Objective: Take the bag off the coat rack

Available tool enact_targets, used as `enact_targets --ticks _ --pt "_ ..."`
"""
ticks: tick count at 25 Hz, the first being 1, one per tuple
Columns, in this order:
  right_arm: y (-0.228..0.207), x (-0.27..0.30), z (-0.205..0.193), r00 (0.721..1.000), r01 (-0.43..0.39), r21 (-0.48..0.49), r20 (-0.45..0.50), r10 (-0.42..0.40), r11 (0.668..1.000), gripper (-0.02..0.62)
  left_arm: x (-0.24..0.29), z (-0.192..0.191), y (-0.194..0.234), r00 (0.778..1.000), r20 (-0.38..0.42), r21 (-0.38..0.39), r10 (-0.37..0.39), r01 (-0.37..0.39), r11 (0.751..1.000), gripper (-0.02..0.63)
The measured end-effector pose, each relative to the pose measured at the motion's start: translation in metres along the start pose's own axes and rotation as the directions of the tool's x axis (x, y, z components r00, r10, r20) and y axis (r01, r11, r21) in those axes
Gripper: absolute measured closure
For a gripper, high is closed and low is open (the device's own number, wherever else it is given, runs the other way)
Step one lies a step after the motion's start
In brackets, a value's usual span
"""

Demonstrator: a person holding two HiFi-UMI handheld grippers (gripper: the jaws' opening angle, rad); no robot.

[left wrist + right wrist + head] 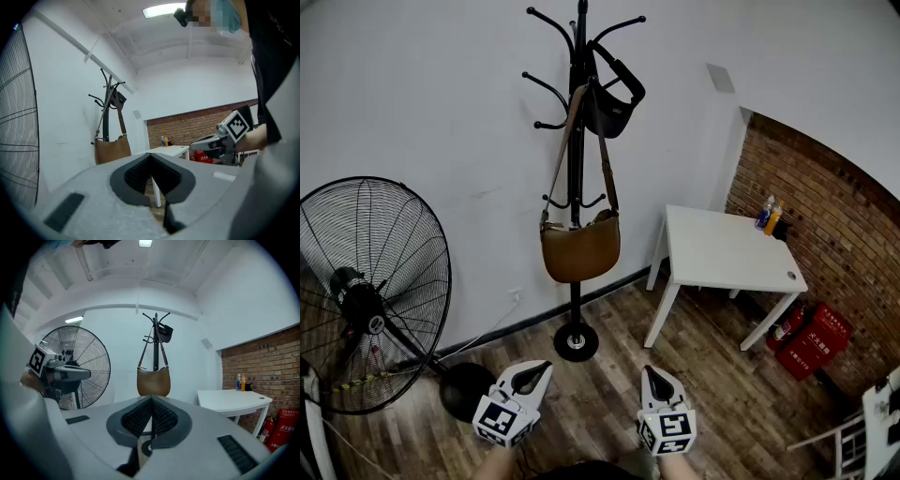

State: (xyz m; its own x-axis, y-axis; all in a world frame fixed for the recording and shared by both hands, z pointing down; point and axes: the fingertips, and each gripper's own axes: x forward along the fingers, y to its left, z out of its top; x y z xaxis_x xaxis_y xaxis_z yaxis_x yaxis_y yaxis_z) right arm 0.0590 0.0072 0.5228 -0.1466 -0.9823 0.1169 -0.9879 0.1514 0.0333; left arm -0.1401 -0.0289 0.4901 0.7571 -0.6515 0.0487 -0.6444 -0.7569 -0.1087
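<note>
Hanging by its strap from an upper hook, the brown bag rests against the coat rack pole, well ahead. The left hand-held gripper and right hand-held gripper hover low, all jaws pressed together on nothing; the reach likely hasn't begun.

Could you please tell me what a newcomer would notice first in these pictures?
A black coat rack stands against the white wall, a brown bag hanging from it by its strap and a small black bag higher up. A large fan stands at its left, a white table at its right. The left gripper and right gripper are held low, shut and empty, well short of the rack.
</note>
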Motion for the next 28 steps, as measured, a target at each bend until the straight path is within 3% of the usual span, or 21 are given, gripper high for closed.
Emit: enact_targets --ticks 6,12,14,17,28 --pt "0.006 0.002 -0.001 1.000 -0.022 -0.011 -0.007 0.022 1.000 0.597 0.003 -0.008 -0.001 0.999 0.038 0.017 -0.036 0.035 0.999 0.598" --pt "0.012 0.015 -0.001 0.996 -0.086 0.068 0.022 0.084 0.994 0.595 0.009 -0.012 0.003 1.000 0.016 0.032 -0.024 0.023 0.999 0.597" --pt "0.009 0.022 -0.001 0.996 -0.088 0.080 0.017 0.087 0.993 0.528 0.015 -0.014 0.003 0.999 0.021 0.027 -0.040 0.040 0.999 0.595" --pt "0.002 0.033 0.002 0.995 -0.095 0.089 0.014 0.094 0.992 0.477 0.028 -0.014 0.006 0.998 0.022 0.009 -0.054 0.054 0.999 0.416" --pt "-0.045 0.107 0.026 0.986 -0.168 0.082 0.012 0.168 0.982 0.417 0.087 -0.001 0.042 0.998 0.004 -0.033 0.067 -0.067 0.997 0.383"
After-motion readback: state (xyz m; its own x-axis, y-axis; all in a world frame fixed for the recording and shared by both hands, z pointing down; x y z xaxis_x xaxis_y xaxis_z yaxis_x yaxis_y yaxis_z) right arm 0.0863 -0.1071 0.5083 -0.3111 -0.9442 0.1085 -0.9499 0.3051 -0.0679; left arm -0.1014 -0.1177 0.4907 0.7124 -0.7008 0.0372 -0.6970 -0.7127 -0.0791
